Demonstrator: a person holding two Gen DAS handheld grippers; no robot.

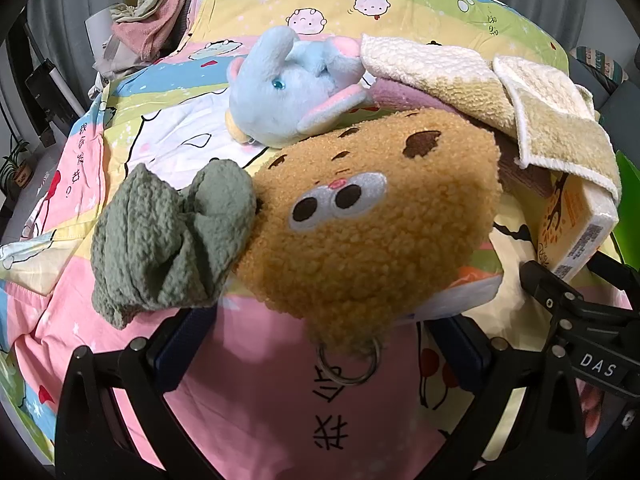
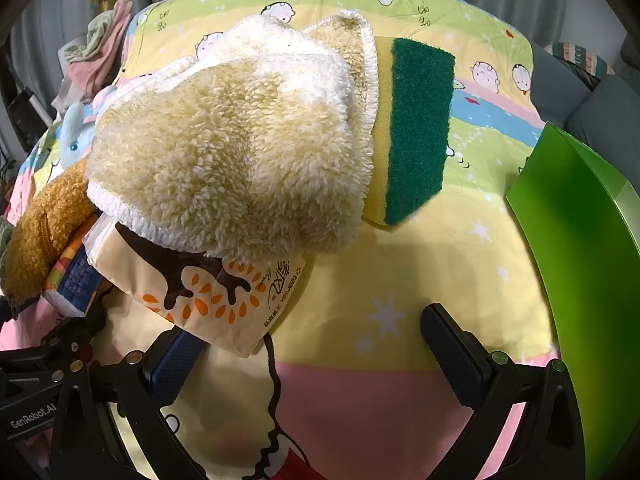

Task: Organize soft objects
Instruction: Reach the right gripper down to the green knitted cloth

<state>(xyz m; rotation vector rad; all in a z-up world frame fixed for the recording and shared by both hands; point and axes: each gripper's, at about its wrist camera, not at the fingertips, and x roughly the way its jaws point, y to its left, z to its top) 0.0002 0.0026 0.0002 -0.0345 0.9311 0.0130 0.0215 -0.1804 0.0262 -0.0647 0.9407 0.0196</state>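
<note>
Our left gripper (image 1: 316,344) is spread wide beneath the carrot plush (image 1: 372,220), gripping nothing. Our right gripper (image 2: 320,344) gapes empty, the tissue pack (image 2: 200,284) at ten o'clock under the fluffy towel (image 2: 228,148), the sponge (image 2: 416,128) at one o'clock.

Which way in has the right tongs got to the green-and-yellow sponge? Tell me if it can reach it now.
Probably yes. The right tongs stand open over bare quilt, and the sponge lies straight ahead with its green face exposed. Only the fluffy towel laps over its left edge; the green box sits off to the side.
</note>
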